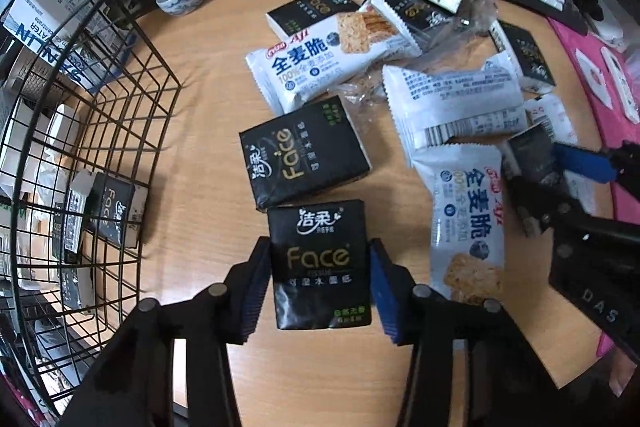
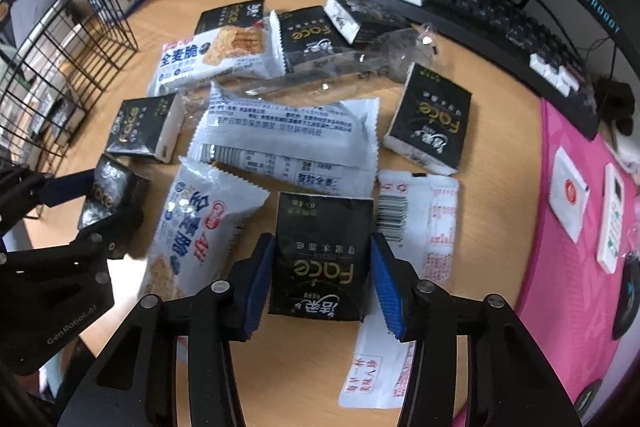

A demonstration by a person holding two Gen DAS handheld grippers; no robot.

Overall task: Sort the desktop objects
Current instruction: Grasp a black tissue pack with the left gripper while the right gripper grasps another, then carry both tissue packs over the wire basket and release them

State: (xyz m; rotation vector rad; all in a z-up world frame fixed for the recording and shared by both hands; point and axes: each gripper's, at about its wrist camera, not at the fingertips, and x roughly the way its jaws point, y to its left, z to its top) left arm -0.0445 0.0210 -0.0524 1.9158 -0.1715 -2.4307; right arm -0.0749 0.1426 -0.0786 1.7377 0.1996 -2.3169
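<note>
Both grippers — left [image 1: 320, 283], right [image 2: 320, 279] — clamped black plastic-wrapped tissue packs [image 1: 319, 263] [image 2: 322, 255] on the wooden desk [image 1: 208, 67]; few packs lay in the black wire basket [image 1: 132, 115] — most items remained unsorted.

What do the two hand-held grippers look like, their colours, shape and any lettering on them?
Both look alike. The left hand-held gripper and right hand-held gripper have black angular linkage arms with round silver rivets and ribbed blue pads on the fingers. White lettering marks the black bodies: "GenRobot.AI" on the left, "DAS" on the right.
</note>
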